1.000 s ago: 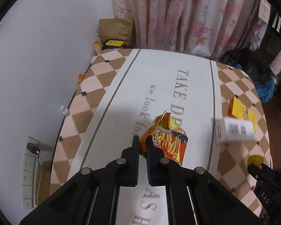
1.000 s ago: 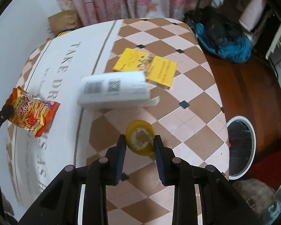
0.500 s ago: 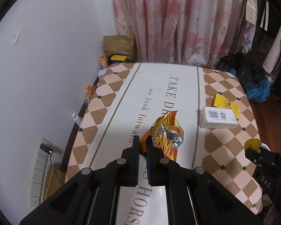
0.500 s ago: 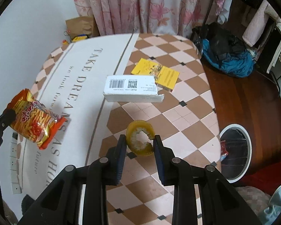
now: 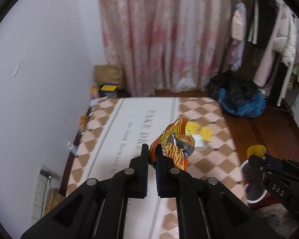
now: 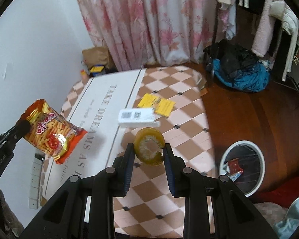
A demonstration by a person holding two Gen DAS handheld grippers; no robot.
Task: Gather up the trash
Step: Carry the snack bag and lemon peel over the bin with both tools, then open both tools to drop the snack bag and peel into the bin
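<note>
My left gripper (image 5: 152, 149) is shut on the edge of an orange snack bag (image 5: 174, 144), which hangs in the air above the table. The same snack bag (image 6: 49, 137) shows at the left of the right wrist view, pinched by the left gripper (image 6: 23, 127). My right gripper (image 6: 148, 149) is shut on a curled yellow peel (image 6: 149, 147), held above the checkered tablecloth (image 6: 181, 119). That peel (image 5: 256, 150) and the right gripper (image 5: 255, 157) appear at the right of the left wrist view. A white-rimmed trash bin (image 6: 242, 159) stands on the floor at the right, with wrappers inside.
A white box (image 6: 137, 117) and a yellow booklet (image 6: 157, 104) lie on the table. A blue and black bag heap (image 6: 239, 71) sits on the wooden floor behind. Pink flowered curtains (image 6: 149, 20) hang at the back, a white wall runs along the left.
Both grippers have risen well above the table, each keeping its load. The table looks smaller, and more of the floor and the bin have come into view.
</note>
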